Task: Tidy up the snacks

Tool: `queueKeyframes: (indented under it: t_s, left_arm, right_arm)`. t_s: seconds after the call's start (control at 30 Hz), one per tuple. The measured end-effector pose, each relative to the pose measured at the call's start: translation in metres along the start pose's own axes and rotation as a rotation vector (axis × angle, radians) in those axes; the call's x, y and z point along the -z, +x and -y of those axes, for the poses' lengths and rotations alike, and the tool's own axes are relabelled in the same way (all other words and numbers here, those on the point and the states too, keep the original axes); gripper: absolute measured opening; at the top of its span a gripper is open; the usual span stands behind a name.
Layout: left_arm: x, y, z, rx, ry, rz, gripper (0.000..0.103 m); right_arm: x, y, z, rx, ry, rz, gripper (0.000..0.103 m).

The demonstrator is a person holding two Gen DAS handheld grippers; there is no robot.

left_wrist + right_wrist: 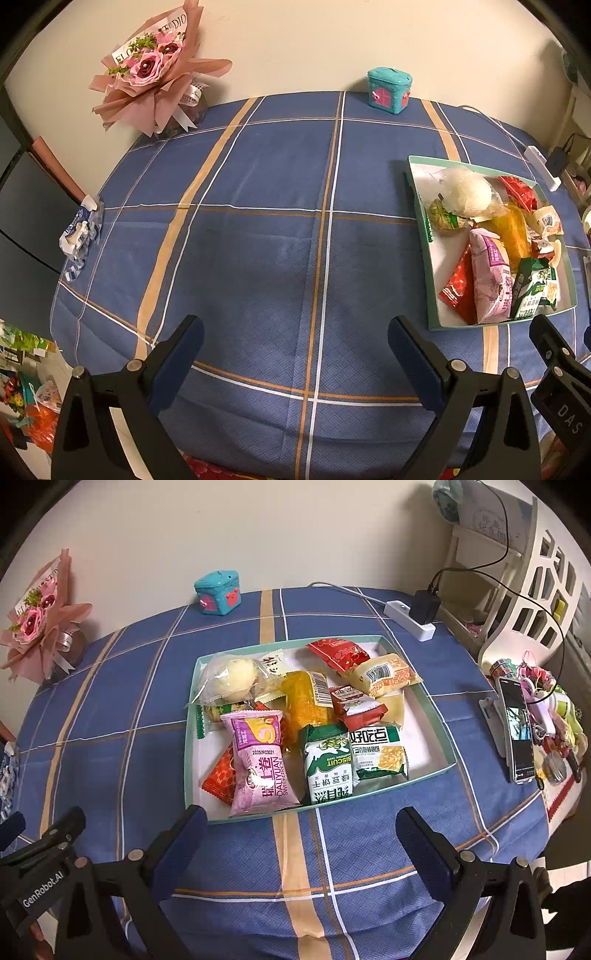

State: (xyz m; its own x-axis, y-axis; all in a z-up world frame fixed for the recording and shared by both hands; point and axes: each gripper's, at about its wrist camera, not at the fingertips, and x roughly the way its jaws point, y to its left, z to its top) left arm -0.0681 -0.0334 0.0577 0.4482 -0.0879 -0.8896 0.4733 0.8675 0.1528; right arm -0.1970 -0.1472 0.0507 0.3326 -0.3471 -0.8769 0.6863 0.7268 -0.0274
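Two grippers wide open, snack box waiting just ahead

Both tools hover over the blue plaid tablecloth (258, 229) with nothing between their fingers. The left gripper (295, 354) has its jaws spread wide above bare cloth, and the box (415, 173) of snacks sits off to its right, well clear of the jaws. Over on the right wrist camera, the right gripper (301, 843) is also fully open and empty, and here the box (436, 716) lies straight ahead, its near rim just beyond the fingertips. Closest to the jaws is the pink Swiss roll packet (264, 764), lying against the near rim, slightly left of the gap's centre. Just beside it stands the green biscuit packet (327, 766), with a cracker packet (380, 753) touching its right side. An orange-red wrapper (219, 779) peeks out from under the pink one. Farther back in the box lie a wrapped bun (231, 677) and a red packet (338, 653). A phone (517, 727) leans on its stand at the table's right edge
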Motion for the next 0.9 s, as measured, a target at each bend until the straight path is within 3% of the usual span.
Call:
queueKeyframes:
  t_s: [0.9]
  left_arm:
    - [-0.0007,0.0028,-0.0025,0.004,-0.011,-0.010,0.100]
  right_arm:
    - [0.0010,0.0024,-0.0013,0.001,-0.007,-0.011,0.103]
